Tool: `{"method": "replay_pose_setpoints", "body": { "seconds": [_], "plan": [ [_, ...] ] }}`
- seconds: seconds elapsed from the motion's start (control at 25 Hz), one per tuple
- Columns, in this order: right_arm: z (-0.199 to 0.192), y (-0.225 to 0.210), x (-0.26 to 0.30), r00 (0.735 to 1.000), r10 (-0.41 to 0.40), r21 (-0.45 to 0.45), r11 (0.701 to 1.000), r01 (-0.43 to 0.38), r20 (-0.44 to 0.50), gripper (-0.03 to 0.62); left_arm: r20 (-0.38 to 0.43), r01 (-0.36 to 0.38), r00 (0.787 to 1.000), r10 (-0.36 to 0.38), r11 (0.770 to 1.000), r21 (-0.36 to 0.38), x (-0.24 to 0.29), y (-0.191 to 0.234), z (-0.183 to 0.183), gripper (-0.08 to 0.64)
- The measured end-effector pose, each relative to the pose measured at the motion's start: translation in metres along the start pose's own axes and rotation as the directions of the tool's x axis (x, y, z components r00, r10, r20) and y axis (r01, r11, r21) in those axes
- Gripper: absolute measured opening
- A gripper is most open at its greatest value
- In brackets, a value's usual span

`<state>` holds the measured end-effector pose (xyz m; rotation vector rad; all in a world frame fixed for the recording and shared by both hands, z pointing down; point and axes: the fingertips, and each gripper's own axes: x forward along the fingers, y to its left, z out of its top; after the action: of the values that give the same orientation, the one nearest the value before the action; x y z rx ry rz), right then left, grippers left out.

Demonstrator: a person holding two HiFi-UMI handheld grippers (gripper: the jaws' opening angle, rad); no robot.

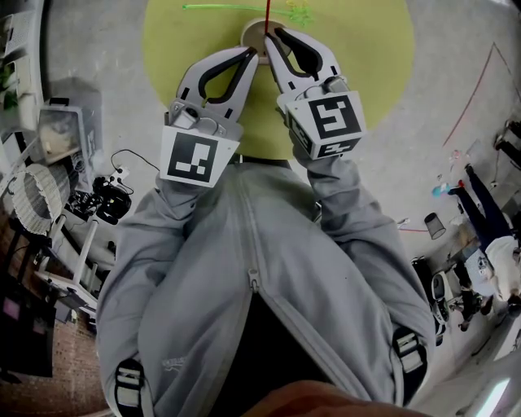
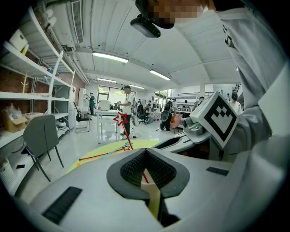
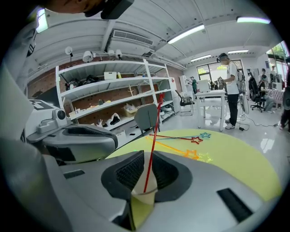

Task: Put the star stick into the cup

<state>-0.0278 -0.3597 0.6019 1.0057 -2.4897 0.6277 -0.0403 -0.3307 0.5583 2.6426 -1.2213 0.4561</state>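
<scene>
A paper cup (image 1: 251, 29) stands on the round yellow-green table (image 1: 366, 65), straight ahead of me. A red star stick (image 1: 267, 11) rises upright out of it. In the right gripper view the stick (image 3: 153, 136) runs from the cup (image 3: 144, 188) up between the jaw tips. My right gripper (image 1: 273, 34) is over the cup, shut on the stick. My left gripper (image 1: 252, 54) has its tips together at the cup's near rim. In the left gripper view the red star (image 2: 120, 118) shows above the jaws, and the cup (image 2: 150, 180) shows through the gap below them.
Several other star sticks lie on the far side of the table: green (image 1: 236, 7), orange (image 3: 179, 149), red and blue (image 3: 186, 137). Shelves (image 3: 113, 95), a chair (image 2: 41, 136) and standing people (image 3: 231, 86) surround the table. Equipment clutters the floor at my left (image 1: 49, 187).
</scene>
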Motion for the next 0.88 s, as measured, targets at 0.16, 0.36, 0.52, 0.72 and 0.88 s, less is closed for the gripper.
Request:
{"method": "replay_pose_setpoints", "body": {
  "seconds": [0.16,0.36,0.52,0.72,0.88],
  "plan": [
    [0.002,0.002,-0.004,1.000,-0.025,-0.009,1.000,0.025,0.006,0.038,0.002,-0.005,1.000,0.005,1.000,-0.011,-0.005,0.002,0.001,0.017],
    [0.002,0.013,-0.009,0.999,-0.045,-0.007,0.999,0.045,0.008,0.117,0.022,-0.012,1.000,0.012,0.999,-0.033,-0.016,0.005,-0.001,0.017],
    [0.017,0.017,-0.033,0.995,-0.093,-0.015,0.995,0.094,0.039,0.115,0.051,-0.023,0.998,0.025,0.999,-0.042,-0.030,0.003,0.017,0.017],
    [0.050,0.028,-0.075,0.984,-0.134,-0.039,0.989,0.139,0.114,0.064,0.093,-0.042,0.995,0.045,0.999,-0.031,-0.052,-0.005,0.052,0.017],
    [0.081,0.047,-0.112,0.974,-0.149,-0.057,0.985,0.161,0.170,0.046,0.135,-0.090,0.986,0.096,0.995,-0.043,-0.081,-0.011,0.090,0.017]
  ]
}}
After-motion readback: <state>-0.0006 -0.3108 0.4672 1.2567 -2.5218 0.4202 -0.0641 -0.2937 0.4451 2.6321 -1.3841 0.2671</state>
